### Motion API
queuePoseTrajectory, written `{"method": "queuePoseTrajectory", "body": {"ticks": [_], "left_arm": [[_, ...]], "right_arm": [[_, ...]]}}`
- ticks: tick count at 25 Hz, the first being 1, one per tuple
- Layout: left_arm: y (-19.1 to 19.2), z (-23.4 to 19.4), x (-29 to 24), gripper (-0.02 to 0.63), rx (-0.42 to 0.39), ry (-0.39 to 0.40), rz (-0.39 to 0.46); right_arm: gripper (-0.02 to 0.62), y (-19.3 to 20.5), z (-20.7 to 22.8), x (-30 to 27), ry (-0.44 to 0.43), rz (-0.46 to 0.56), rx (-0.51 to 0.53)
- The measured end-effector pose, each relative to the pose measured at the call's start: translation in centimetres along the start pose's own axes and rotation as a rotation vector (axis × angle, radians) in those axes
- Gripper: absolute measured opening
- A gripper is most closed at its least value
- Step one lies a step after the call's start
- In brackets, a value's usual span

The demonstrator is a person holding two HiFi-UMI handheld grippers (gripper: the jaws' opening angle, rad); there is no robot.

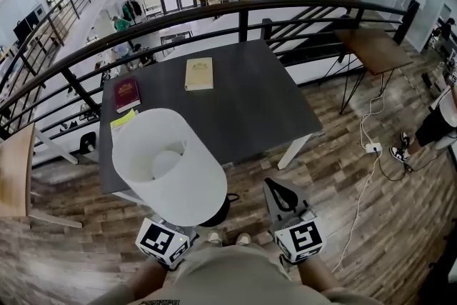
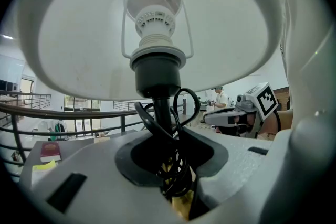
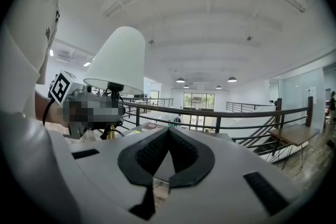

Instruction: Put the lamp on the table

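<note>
Dark grey and broad, the table (image 1: 250, 96) is filling the middle of the head view, its near half lying bare. The lamp (image 1: 171, 164) is hanging upright in the air over the table's near-left corner, not yet resting on anything, with its white shade (image 2: 152, 23) looming above the left gripper (image 2: 170, 160). That gripper's jaws are clamping the lamp's dark stem (image 2: 161, 110) just below the bulb socket, with loops of black cord (image 2: 178, 165) bunching between them. The right gripper (image 3: 168, 136) is pointing toward the table beside it, its jaws sitting together at the tips and holding nothing. Farther back on the tabletop a tan book (image 1: 199, 73) and a maroon book (image 1: 126, 93) are lying well apart, and a small yellow note (image 1: 123, 119) is peeking out beside the shade. Judging by this, the carry is under way and the set-down is yet to come. The next move is calling for the lamp to go forward over the bare patch — clear of the books and note — then down until its base, hidden under the shade, is sitting flat. Only then should the grip be loosening, with the dangling cord being watched for snags.
</note>
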State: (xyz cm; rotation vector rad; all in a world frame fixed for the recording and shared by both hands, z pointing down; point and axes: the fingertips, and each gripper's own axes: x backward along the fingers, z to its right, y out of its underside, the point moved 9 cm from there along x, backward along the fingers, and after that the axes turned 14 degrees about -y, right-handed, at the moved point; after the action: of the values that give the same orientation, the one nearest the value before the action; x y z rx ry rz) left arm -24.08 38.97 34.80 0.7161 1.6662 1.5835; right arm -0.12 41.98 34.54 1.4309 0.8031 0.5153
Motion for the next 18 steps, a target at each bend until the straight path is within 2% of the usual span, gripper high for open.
{"method": "queuePoseTrajectory", "body": {"ticks": [12, 18], "left_arm": [[0.3, 4.8, -3.5, 0.120, 0.011, 0.004, -0.006], [-0.4, 6.4, -4.4, 0.120, 0.015, 0.032, 0.009]], "right_arm": [[0.000, 0.7, 3.9, 4.0, 0.017, 0.025, 0.013], [0.000, 1.0, 5.2, 5.8, 0.046, 0.034, 0.004]]}}
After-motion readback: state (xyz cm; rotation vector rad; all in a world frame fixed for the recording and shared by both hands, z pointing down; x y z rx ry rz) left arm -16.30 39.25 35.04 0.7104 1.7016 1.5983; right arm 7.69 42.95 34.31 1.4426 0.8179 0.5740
